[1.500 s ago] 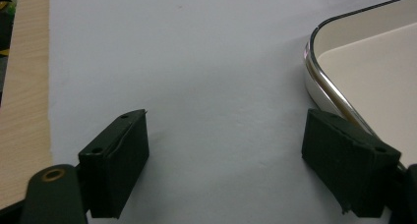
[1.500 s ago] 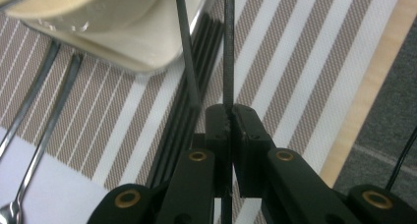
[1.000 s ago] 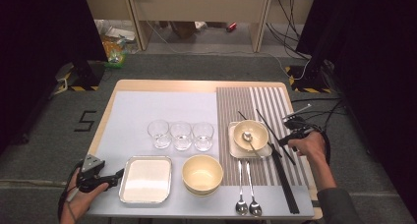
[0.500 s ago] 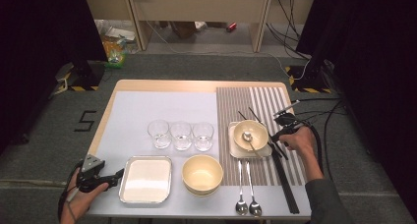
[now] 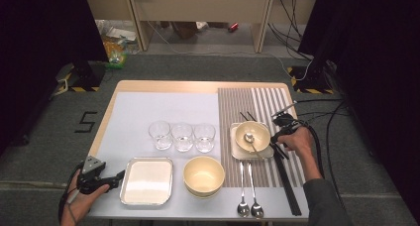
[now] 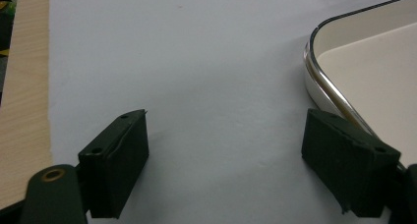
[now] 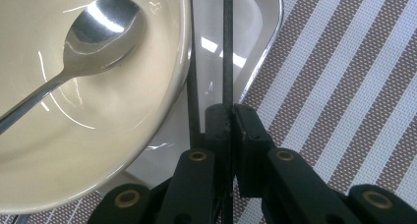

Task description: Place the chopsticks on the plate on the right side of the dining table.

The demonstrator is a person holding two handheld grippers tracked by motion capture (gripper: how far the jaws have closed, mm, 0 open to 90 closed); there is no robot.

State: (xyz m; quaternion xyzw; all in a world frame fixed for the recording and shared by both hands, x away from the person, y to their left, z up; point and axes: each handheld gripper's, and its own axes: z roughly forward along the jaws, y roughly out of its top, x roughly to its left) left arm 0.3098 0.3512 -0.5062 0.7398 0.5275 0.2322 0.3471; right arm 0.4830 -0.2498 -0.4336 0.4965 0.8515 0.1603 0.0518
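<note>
**While clenched on a chopstick, hemmed in at the dish's edge**

Broadest first: a wooden counter (image 5: 198,87), its bare rim showing along the far and left sides. Over most of it, a grey mat (image 5: 163,107); over the right part, a striped mat (image 5: 237,99). Open room on the far half of both mats.

Near the front edge, a metal tray (image 5: 147,159), and just beside it a yellow bowl (image 5: 203,175). Farther right on the stripes, a square dish (image 5: 236,152) carrying a cream bowl (image 5: 261,128) with a spoon (image 5: 250,138) lying inside. Between tray and dish, set back a little, three glasses (image 5: 182,136) in a tight row. In front of the dish, two spoons (image 5: 249,186) side by side. Right of those, long black chopsticks (image 5: 287,186) flat on the stripes, close to the counter's right edge.

At the dish's right side: the right gripper (image 7: 230,111), jaws clenched on a thin black chopstick (image 7: 227,47) running out over the dish rim, just beside the cream bowl's wall. Beside it, a second black stick, against the left jaw. Right hand (image 5: 299,139) low over the stripes, forearm in from the front right corner.

At the front left corner: the left gripper (image 6: 226,135), jaws released and wide over bare grey mat, one jaw just beside the tray's rim. Left hand (image 5: 81,198) at the counter's front edge.
</note>
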